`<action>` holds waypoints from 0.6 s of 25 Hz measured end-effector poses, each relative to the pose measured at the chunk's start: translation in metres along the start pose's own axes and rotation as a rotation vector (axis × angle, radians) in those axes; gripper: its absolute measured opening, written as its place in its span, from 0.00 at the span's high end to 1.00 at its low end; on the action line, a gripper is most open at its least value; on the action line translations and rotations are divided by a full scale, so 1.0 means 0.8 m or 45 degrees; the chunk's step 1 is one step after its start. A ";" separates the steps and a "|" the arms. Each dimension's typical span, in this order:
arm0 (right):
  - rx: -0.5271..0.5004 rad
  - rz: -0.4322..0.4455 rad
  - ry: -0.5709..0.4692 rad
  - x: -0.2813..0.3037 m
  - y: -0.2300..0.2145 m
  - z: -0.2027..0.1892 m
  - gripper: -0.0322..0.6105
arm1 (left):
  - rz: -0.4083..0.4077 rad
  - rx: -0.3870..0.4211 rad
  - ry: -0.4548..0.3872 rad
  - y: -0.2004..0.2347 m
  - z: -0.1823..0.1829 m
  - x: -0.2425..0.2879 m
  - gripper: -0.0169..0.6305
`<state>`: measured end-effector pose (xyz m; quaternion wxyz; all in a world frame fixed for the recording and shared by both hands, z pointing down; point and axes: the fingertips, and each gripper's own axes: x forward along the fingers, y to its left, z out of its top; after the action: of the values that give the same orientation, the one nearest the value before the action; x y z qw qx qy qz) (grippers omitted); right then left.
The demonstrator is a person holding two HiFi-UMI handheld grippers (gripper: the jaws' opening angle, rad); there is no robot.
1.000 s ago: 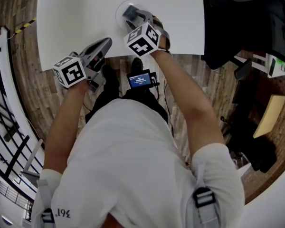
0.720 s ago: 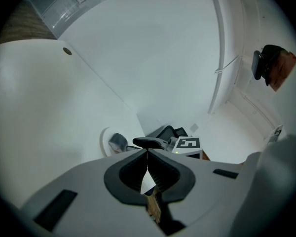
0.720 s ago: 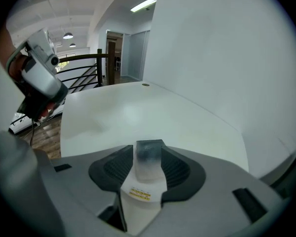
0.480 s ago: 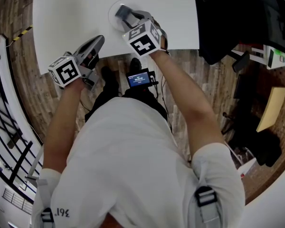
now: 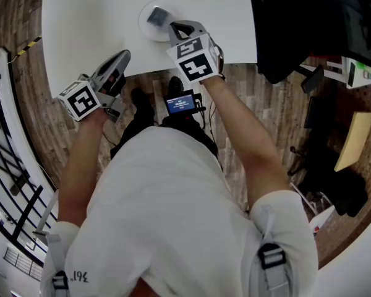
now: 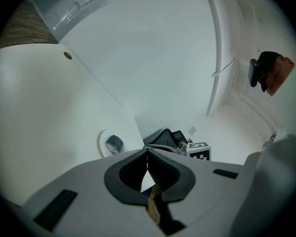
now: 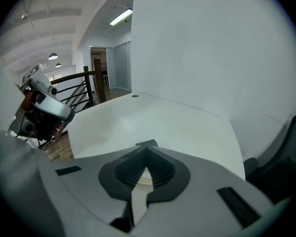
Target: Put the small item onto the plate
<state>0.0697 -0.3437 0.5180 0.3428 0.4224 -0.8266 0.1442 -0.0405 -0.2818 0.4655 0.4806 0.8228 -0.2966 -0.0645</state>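
The small grey item (image 5: 156,17) is sat on the plate (image 5: 143,27), near the front edge of the white table (image 5: 86,30). It's seen as a squarish lump, so no long axis or heading can be made out. The right gripper (image 5: 172,25) has just been snapped closed with nothing pinched, and its tips are parked at the plate's edge. The left gripper (image 5: 126,54) is closed and empty too.

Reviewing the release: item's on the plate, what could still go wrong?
Right hand-held gripper: jaws have just closed empty, tip close by the plate rim. A sideways pull-back could clip the plate and shift the small item. Left hand-held gripper hangs at the table edge; it might knock it.
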 end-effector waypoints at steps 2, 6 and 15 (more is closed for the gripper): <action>0.025 -0.001 -0.014 -0.009 0.000 0.005 0.95 | -0.012 0.002 -0.009 -0.008 0.000 -0.005 0.97; 0.069 -0.018 -0.029 -0.025 -0.001 0.010 0.95 | -0.018 -0.006 -0.019 -0.019 0.000 -0.014 0.97; 0.162 -0.033 -0.120 -0.067 0.008 0.023 0.95 | -0.076 0.051 -0.061 -0.057 0.011 -0.038 0.97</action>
<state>0.0784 -0.3177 0.4680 0.2776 0.4602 -0.8256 0.1720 -0.0493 -0.2551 0.4172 0.4547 0.8389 -0.2846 -0.0925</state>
